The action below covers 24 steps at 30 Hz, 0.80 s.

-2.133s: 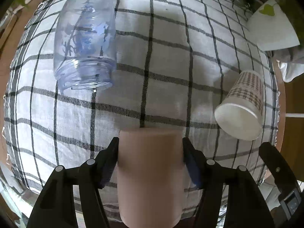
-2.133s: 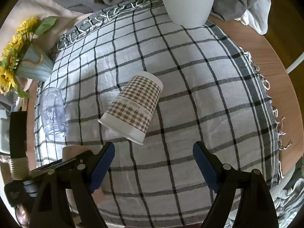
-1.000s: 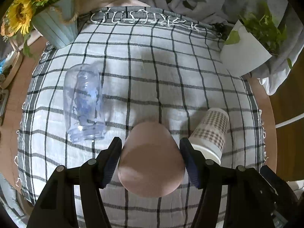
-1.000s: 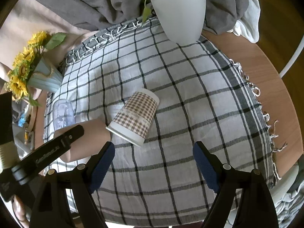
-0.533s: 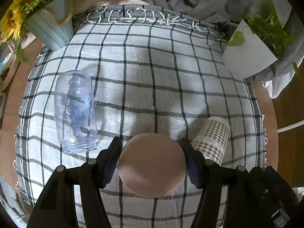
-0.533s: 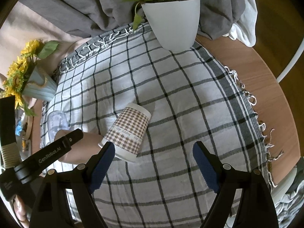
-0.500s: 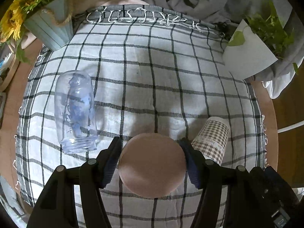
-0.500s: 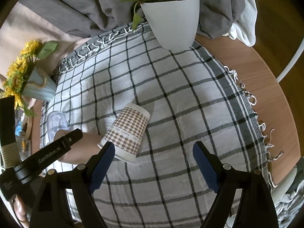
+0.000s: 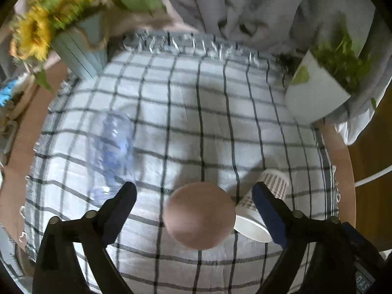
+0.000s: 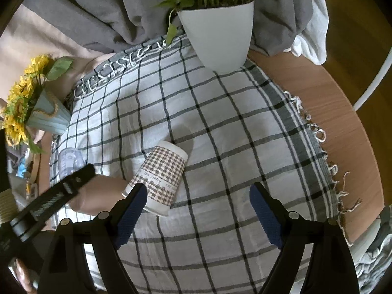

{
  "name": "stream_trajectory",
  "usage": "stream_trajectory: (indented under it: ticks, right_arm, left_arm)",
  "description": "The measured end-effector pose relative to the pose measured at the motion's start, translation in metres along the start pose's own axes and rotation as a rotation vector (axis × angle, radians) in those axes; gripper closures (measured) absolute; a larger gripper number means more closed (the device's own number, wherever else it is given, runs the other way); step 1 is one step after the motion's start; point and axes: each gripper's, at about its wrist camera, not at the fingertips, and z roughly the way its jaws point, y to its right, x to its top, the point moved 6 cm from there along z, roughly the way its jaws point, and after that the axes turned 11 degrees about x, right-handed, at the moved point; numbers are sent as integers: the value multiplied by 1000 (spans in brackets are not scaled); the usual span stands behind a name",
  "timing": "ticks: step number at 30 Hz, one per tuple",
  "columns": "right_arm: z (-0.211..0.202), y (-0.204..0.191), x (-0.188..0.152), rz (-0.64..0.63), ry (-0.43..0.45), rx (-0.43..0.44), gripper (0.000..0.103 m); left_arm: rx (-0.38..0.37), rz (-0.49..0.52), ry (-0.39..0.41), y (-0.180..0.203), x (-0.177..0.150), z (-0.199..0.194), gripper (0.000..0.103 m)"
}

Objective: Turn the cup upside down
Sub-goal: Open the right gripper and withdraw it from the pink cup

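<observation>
A pink cup (image 9: 199, 214) stands upside down on the checked cloth (image 9: 186, 127), its flat base facing the left wrist camera. My left gripper (image 9: 193, 210) is open, its jaws spread wide on either side of the cup and clear of it. The cup also shows in the right wrist view (image 10: 98, 196), partly behind the left gripper's finger (image 10: 61, 193). My right gripper (image 10: 198, 208) is open and empty above the cloth, to the right of the pink cup.
A houndstooth paper cup (image 10: 159, 181) lies on its side just right of the pink cup. A clear plastic jar (image 9: 110, 154) lies on its side to the left. A sunflower vase (image 9: 78, 49) and a white plant pot (image 10: 218, 36) stand at the back.
My left gripper has opened and let go of the pink cup, which now stands upside down on the cloth. The left gripper has pulled back a little. The right gripper has barely moved.
</observation>
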Motion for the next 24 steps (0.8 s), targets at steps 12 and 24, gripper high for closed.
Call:
stream_trajectory:
  ticks: [12,24]
  right_arm:
    - [-81,-35,-21,-92,236,-7,9]
    - [-110,-66,-118,-173,183,-78,6]
  left_arm:
    - [76,-5,193,-50,-35,-91,0]
    - [61,91,101,-101,-150,-104,0]
